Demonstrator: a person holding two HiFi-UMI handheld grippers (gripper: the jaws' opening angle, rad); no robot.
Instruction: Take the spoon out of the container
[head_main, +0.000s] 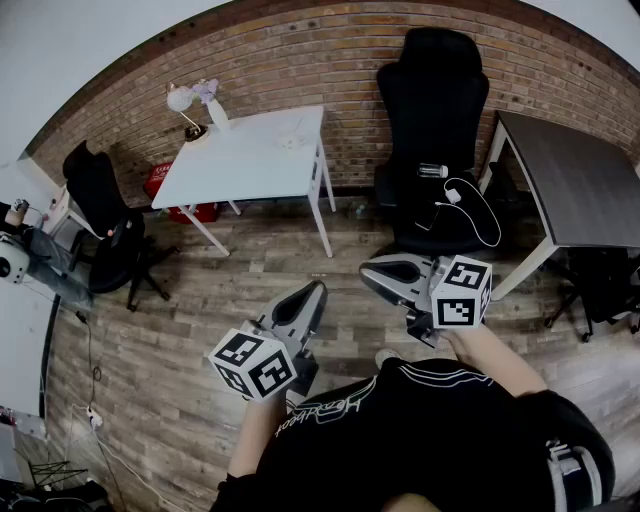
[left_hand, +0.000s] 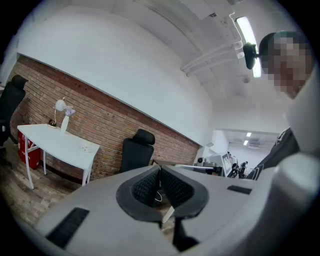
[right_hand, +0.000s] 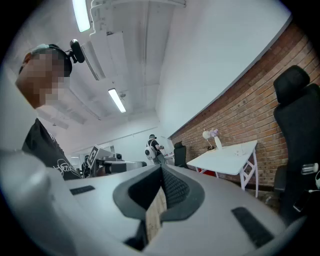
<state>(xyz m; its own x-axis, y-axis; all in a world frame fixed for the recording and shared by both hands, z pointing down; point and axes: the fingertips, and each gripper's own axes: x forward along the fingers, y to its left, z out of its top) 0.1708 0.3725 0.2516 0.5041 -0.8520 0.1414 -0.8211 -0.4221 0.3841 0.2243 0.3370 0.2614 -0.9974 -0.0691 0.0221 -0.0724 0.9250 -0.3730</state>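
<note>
Spoon and container appear in no view, so their bearing, the spoon's long axis and the nearer hand cannot be told. Left gripper (head_main: 311, 293) and right gripper (head_main: 369, 272) hang over the wooden floor, jaws pressed together, nothing between them. The white table (head_main: 250, 165) carries a small pale item, too small to identify. The dark table (head_main: 585, 190) is cut off at the right.

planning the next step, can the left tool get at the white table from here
Probably not: the left tool is held shut near the person's chest, and the white table stands off by the brick wall. Only open wooden floor lies between.
</note>
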